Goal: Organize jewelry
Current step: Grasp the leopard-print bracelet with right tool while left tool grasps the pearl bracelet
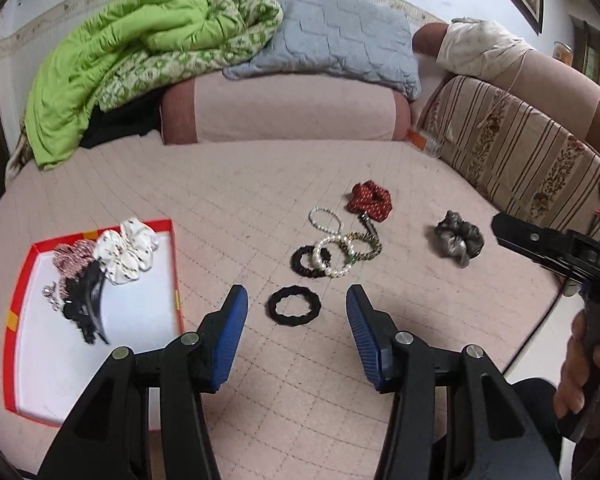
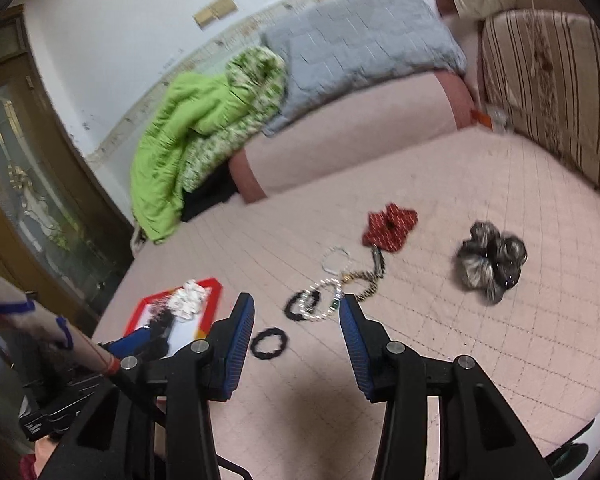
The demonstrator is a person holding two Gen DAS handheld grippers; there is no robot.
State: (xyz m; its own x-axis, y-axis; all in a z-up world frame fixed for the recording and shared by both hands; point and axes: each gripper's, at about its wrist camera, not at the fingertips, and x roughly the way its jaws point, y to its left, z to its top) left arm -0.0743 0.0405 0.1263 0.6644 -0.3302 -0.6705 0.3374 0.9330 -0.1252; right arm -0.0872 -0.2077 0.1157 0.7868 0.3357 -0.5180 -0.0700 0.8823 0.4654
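A black hair tie (image 1: pixel 294 305) lies on the pink bed between the blue pads of my open left gripper (image 1: pixel 296 300); it also shows in the right wrist view (image 2: pixel 269 342). Beyond it lies a cluster: a second black tie (image 1: pixel 305 261), a pearl bracelet (image 1: pixel 333 257), a smaller bead bracelet (image 1: pixel 325 219) and a gold chain (image 1: pixel 365 245). A red scrunchie (image 1: pixel 370 200) and a grey scrunchie (image 1: pixel 459 240) lie farther right. A red-rimmed box (image 1: pixel 171 256) at the left holds a white scrunchie (image 1: pixel 126 249) and dark hair pieces. My right gripper (image 2: pixel 297 309) is open and empty above the bed.
A pink bolster (image 1: pixel 284 114), a grey pillow (image 1: pixel 332 44) and a green quilt (image 1: pixel 120 64) line the far side. A striped cushion (image 1: pixel 512 148) runs along the right. A wooden door (image 2: pixel 28 184) stands at the left in the right wrist view.
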